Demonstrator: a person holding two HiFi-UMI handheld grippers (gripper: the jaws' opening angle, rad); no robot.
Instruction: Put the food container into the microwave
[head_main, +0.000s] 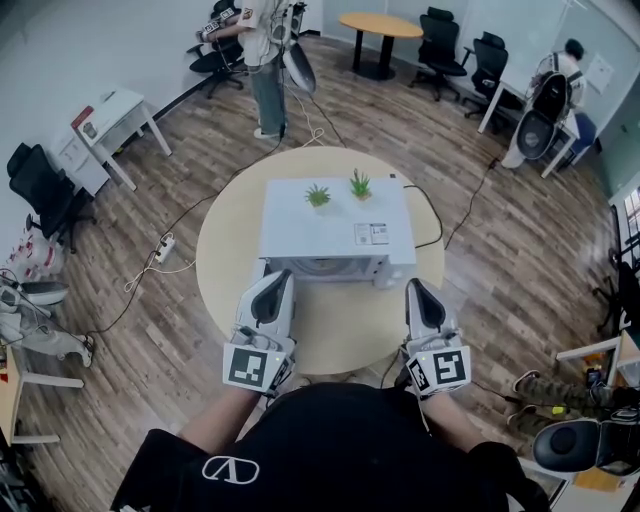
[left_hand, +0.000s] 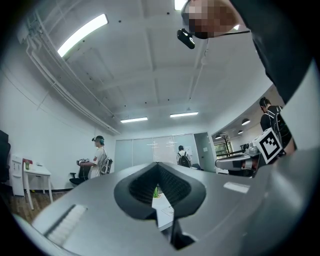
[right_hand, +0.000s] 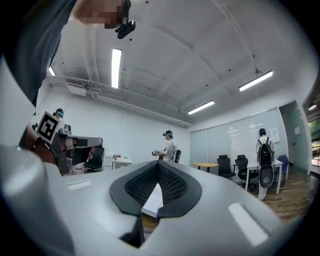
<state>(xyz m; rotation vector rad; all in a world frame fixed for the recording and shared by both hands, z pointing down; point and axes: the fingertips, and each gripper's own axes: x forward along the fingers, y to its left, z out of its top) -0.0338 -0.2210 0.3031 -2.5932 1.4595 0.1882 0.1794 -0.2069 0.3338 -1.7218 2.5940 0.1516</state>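
Observation:
A white microwave (head_main: 335, 235) stands on the round light-wood table (head_main: 330, 335), its front facing me, with two small green plants (head_main: 318, 196) on its top. No food container shows in any view. My left gripper (head_main: 278, 282) hovers at the microwave's lower left corner, jaws shut and holding nothing. My right gripper (head_main: 416, 290) hangs at its lower right corner, also shut and empty. In the left gripper view the gripper (left_hand: 158, 165) points up and across the room, with a strip of the microwave top (left_hand: 163, 205) showing in the gap. The right gripper view shows the same for the right gripper (right_hand: 159, 164).
A person (head_main: 262, 60) stands beyond the table, another (head_main: 560, 80) sits at the far right. A power strip (head_main: 165, 245) and cables lie on the wood floor at left. A white desk (head_main: 115, 115), office chairs (head_main: 440, 45) and a second round table (head_main: 380, 25) line the room.

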